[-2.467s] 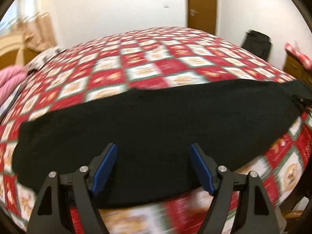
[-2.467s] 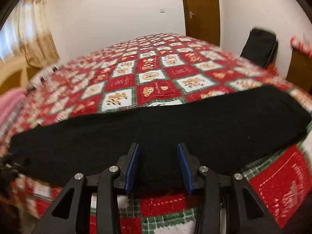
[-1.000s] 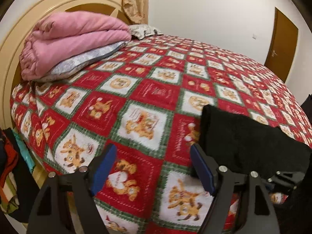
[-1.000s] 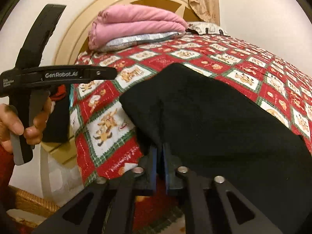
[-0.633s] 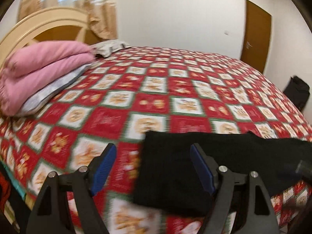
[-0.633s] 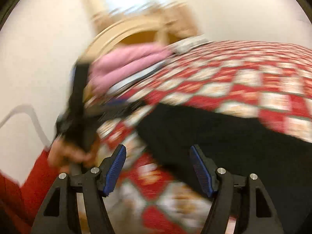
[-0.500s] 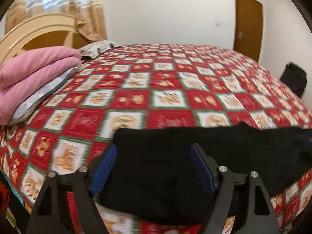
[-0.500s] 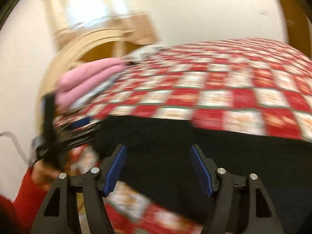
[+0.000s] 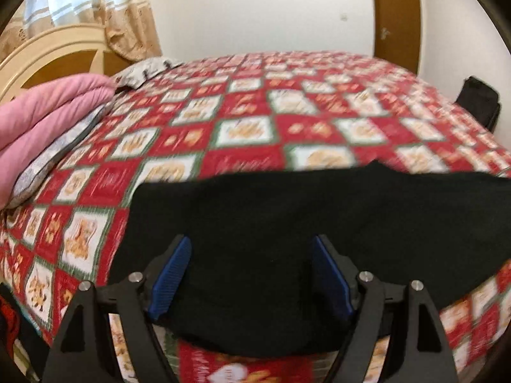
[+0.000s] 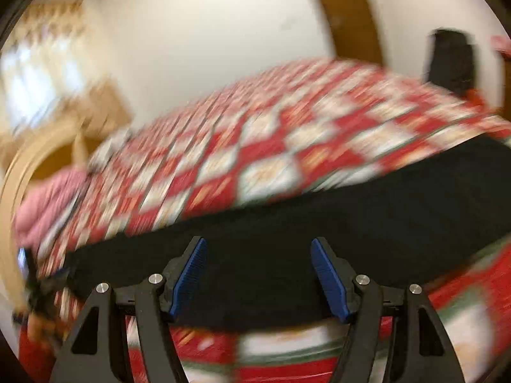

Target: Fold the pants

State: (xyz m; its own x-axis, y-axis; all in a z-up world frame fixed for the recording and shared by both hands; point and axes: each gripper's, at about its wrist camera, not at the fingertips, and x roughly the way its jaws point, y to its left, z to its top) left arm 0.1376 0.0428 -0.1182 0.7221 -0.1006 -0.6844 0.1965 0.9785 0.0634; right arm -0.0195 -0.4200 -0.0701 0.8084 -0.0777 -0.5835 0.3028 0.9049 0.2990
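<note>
Bedroom, white walls, brown door; bed [image 9: 249, 127] covered in a red-and-white patterned quilt. Pants [image 9: 287, 223], black, lie flat in a long band across the near edge of the bed, apparently already doubled leg on leg.

Left gripper [image 9: 250, 274]: fingers wide apart, nothing held, poised above the pants near their left end. Right gripper [image 10: 258, 274]: fingers likewise wide apart and empty, over the middle of the band.

Handling, as judged: soft, light, limp cloth; it will sag and drag rather than hold shape, and is not fragile. Best hold is a pinch through all layers at an end corner or hem, one gripper per corner.

Left view shows the pants' squared left end, pink bedding [image 9: 48, 118] and headboard [image 9: 54, 48] clearly. Right view, heavily blurred, shows more of the band's length toward the right, plus a dark object [image 10: 450, 60] by the wall.
</note>
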